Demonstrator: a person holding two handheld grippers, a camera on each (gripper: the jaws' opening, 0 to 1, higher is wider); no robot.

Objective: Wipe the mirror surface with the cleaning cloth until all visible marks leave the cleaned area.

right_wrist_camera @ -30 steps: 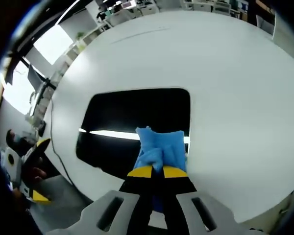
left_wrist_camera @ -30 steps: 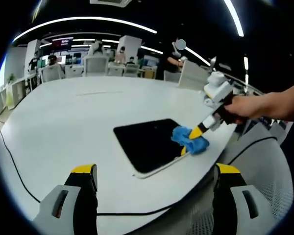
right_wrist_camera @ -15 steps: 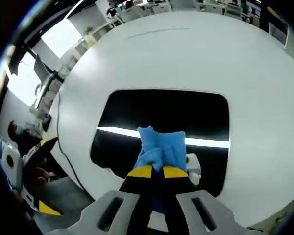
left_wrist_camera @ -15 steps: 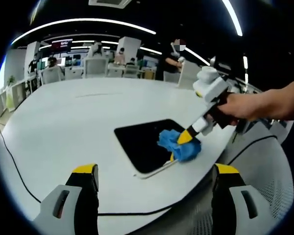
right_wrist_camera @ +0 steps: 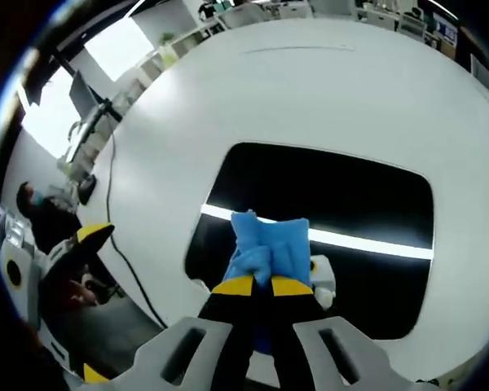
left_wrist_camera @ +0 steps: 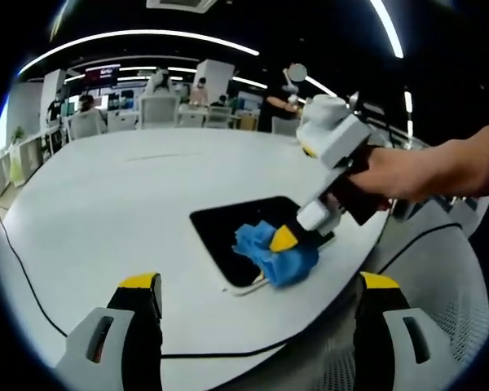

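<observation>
Big white office table with the mirror lying flat near its edge, so I've got my right gripper clamped tight on the blue cleaning cloth and pressing it onto the glass. My left gripper hangs back, wide open and empty. Honestly can't spot any marks: the mirror just reads black with a ceiling-light streak, and the cloth hides what's under it.

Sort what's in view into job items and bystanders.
Job items: dark rectangular mirror on the table; crumpled blue cleaning cloth, clamped in the right gripper and pressed on the mirror.

Bystanders: white round table; thin black cable; open left gripper; white office chairs behind.
</observation>
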